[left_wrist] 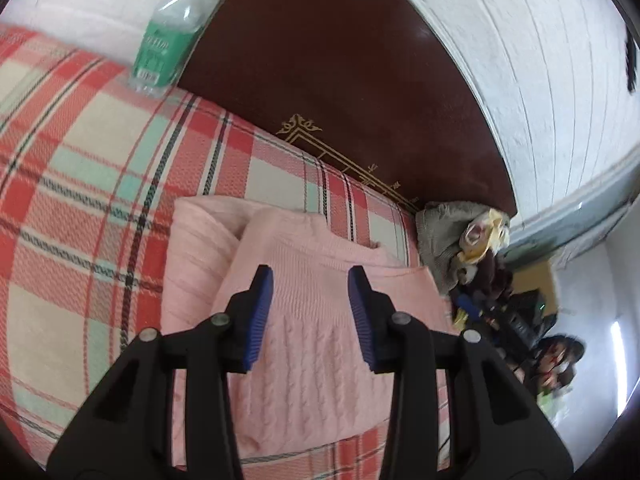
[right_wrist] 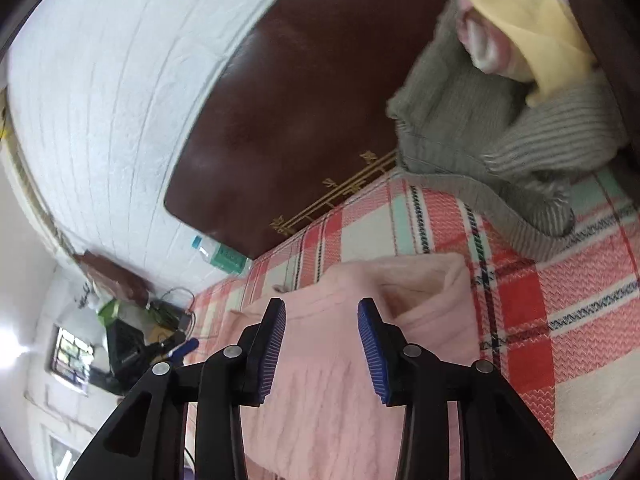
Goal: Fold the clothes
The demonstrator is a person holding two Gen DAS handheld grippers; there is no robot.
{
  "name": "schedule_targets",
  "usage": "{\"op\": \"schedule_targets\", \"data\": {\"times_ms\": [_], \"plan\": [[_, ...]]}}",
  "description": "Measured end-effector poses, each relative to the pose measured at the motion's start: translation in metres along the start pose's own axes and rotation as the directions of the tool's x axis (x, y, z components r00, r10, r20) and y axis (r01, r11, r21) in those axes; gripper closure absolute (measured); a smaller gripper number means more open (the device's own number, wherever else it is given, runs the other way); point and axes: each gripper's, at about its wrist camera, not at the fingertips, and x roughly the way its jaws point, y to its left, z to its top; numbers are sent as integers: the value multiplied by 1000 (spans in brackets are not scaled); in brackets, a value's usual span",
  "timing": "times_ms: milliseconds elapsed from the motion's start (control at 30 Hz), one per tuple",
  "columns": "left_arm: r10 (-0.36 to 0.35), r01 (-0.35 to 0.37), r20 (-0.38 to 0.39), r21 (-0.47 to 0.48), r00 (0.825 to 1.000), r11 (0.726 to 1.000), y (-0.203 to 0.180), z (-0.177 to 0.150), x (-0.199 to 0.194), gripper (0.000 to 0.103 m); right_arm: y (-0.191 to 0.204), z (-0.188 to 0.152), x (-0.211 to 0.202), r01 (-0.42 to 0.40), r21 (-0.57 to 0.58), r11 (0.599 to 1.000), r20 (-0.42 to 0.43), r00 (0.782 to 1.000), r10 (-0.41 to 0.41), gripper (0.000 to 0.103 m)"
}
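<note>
A pink cable-knit sweater (left_wrist: 304,344) lies folded on the plaid bedspread (left_wrist: 80,184), its folded-over top edge toward the headboard. My left gripper (left_wrist: 311,276) hovers over it, open, with nothing between its blue pads. In the right wrist view the same pink sweater (right_wrist: 332,396) lies under my right gripper (right_wrist: 322,306), which is also open and holds nothing. A folded sleeve layer shows just right of that gripper's right pad. The sweater rests free on the bedspread (right_wrist: 560,320).
A dark brown headboard (left_wrist: 340,72) backs the bed. A plastic water bottle (left_wrist: 168,40) leans at its left end. A heap of grey knit and other clothes (right_wrist: 500,120) lies at the bed's right. A white panelled wall (left_wrist: 540,60) rises behind.
</note>
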Motion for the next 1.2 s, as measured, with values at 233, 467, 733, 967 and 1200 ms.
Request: {"op": "schedule_targets", "data": {"times_ms": [233,467,733,967,1200], "plan": [[238,-214,-88,219,967,952,-2,-33,52,53,21,-26,45,91,-237,967,-139,982,-126,58],[165,-157,-42,148,985,976,22,-40,37,57,-18,-30,38,106,-148,983,-134,983,-126,63],[158,-162,32,212,987,964,11,-102,-21,53,21,-85,-22,20,-300,954,-135,989,-63,47],[180,-193,97,152,979,969,31,-133,-57,39,3,-128,-70,94,-240,966,-60,992,-112,31],[201,-199,-1,140,979,970,47,-129,-18,33,-28,-140,-62,135,-92,987,-75,987,-142,21]]}}
